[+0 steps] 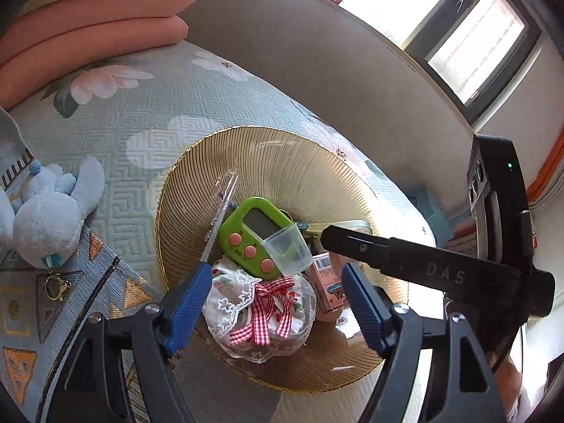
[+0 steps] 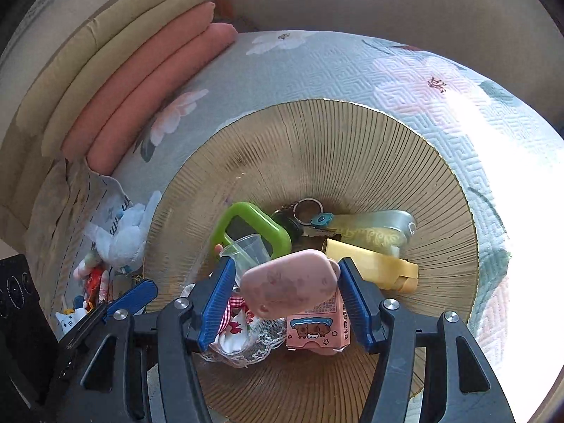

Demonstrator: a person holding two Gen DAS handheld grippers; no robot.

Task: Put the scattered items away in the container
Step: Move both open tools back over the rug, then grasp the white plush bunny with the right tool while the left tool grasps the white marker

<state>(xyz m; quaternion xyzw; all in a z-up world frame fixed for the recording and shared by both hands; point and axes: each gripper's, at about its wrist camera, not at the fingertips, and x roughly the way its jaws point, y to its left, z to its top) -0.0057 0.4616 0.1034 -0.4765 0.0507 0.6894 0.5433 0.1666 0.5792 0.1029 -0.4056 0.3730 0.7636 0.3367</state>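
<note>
A gold ribbed bowl (image 1: 282, 162) sits on the bed. Inside it lie a green timer (image 1: 246, 232), a clear cup (image 1: 285, 250), a pink carton (image 1: 329, 285) and a lace pouch with a red checked bow (image 1: 261, 310). My left gripper (image 1: 276, 275) is open and straddles the pouch, with a gap at the right pad. In the right wrist view, a flat pink case (image 2: 289, 285) rests on the pink carton (image 2: 317, 328) between the pads of my right gripper (image 2: 286, 264). The case touches the right pad and a narrow gap shows at the left.
The bowl (image 2: 352, 134) also holds a yellow case (image 2: 373, 264) and a key ring with a pale strap (image 2: 370, 225). A blue plush rabbit (image 1: 46, 211) and small toys (image 2: 91, 275) lie on a patterned cloth to its left. Folded pink and beige blankets (image 2: 141, 81) sit behind.
</note>
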